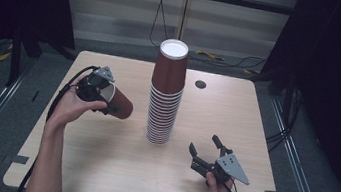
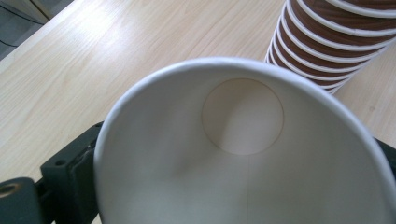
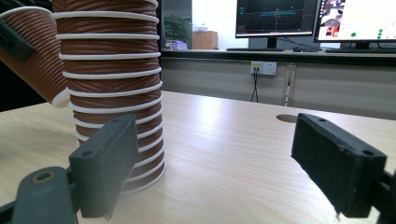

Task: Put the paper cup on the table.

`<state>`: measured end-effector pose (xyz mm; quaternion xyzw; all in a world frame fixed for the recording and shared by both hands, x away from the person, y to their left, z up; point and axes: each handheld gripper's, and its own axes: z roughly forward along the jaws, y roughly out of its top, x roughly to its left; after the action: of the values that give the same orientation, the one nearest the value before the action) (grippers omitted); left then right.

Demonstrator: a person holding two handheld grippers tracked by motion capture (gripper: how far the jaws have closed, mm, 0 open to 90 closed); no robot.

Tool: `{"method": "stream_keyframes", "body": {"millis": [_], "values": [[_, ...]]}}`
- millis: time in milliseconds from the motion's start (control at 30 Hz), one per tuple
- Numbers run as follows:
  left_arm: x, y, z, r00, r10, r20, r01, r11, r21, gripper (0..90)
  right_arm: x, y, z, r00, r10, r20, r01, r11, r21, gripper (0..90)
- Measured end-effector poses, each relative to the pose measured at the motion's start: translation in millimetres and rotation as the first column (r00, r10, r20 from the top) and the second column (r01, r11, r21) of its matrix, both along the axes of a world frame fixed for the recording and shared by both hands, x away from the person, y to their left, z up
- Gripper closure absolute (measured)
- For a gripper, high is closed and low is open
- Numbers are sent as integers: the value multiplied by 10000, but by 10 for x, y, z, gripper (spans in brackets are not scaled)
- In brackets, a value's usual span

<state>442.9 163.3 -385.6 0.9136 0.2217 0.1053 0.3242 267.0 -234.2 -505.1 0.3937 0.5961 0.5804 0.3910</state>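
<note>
While we hold a two-jaw gripper in each hand over a pale wooden counter [image 1: 98, 166], the left gripper [image 1: 100, 97] carries a single brown paper cup [image 1: 117, 105] on its side, lifted clear of the wood, just left of the stack. Its jaws pinch the cup's wall near the rim, so the left gripper view looks straight down the white inside to the round base [image 2: 243, 115]. Tilted like this, the cup seems to be in transit rather than set down.

At the counter's middle stands a tall stack of matching cups [image 1: 164, 97], nested mouth-down so it stays steady.

To the right and nearer us, the right gripper [image 1: 206, 150] rests low by the counter with its jaws spread wide and nothing between them, aimed toward the stack's foot [image 3: 140, 172], seemingly ready to brace it.
</note>
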Motion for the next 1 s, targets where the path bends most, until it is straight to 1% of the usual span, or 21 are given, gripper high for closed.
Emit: {"method": "stream_keyframes", "body": {"millis": [67,100,167,267,300,333,400,433,467,500,567,600,633,667,700,733,800,833,867,933,1000], "values": [[17,-24,19,10000,-41,17,41,9998,209,42,0,0,0,10000,-1,-1,1,10000,2,145],[14,-41,19,9999,139,-15,-138,9997,177,42,0,0,0,10000,2,0,-2,10000,6,145],[48,-55,69,9999,-152,7,151,9978,646,41,-1,0,0,10000,3,-9,-3,10000,13,145],[63,-74,74,9999,-136,-36,139,9971,750,41,0,-1,0,10000,14,-5,-14,10000,10,145],[86,-97,79,9999,-108,-122,119,9955,944,40,0,-1,0,10000,16,-4,-16,10000,7,145],[86,-97,79,9999,-108,-122,119,9955,944,40,0,-1,0,10000,14,-3,-14,10000,11,146],[112,-114,82,9996,-219,-198,241,9930,1160,40,0,-1,0,10000,21,-4,-21,10000,10,146],[120,-127,74,9996,-202,-206,225,9929,1169,40,0,-1,0,10000,24,-1,-24,10000,12,146],[142,-127,77,9988,-395,-289,432,9891,1407,40,0,-1,0,10000,24,-1,-24,10000,12,146],[145,-141,59,9991,-250,-344,293,9909,1314,39,0,-1,0,10000,25,0,-25,10000,8,146],[171,-167,31,9987,-180,-474,255,9865,1618,39,0,-1,0,10000,27,-1,-27,10000,6,146],[171,-167,31,9987,-180,-474,255,9865,1618,38,0,-1,0,10000,26,-4,-26,10000,13,145],[185,-169,29,9983,-287,-505,374,9829,1802,38,0,-1,0,10000,26,-2,-26,10000,8,146],[190,-184,14,9980,-311,-551,406,9827,1809,38,0,-1,0,10000,26,-2,-26,10000,8,146],[205,-189,15,9972,-491,-570,599,9767,2062,38,0,-1,0,10000,24,-2,-24,10000,9,146],[199,-202,4,9972,-359,-662,484,9788,1988,37,0,-1,0,10000,26,1,-26,10000,7,145],[208,-220,-7,9967,-422,-697,564,9750,2151,35,-1,0,0,10000,27,-11,-27,10000,15,146],[208,-237,-19,9968,-356,-721,502,9759,2124,34,0,-1,0,10000,22,-5,-22,10000,11,145],[211,-248,-23,9966,-410,-712,567,9704,2346,32,0,-1,0,10000,25,-5,-25,10000,7,145],[211,-274,-42,9964,-496,-687,658,9638,2585,28,0,-1,0,10000,27,-2,-27,10000,8,146],[215,-291,-61,9968,-443,-664,606,9617,2674,26,0,-1,0,10000,24,-5,-24,10000,7,146]]}}
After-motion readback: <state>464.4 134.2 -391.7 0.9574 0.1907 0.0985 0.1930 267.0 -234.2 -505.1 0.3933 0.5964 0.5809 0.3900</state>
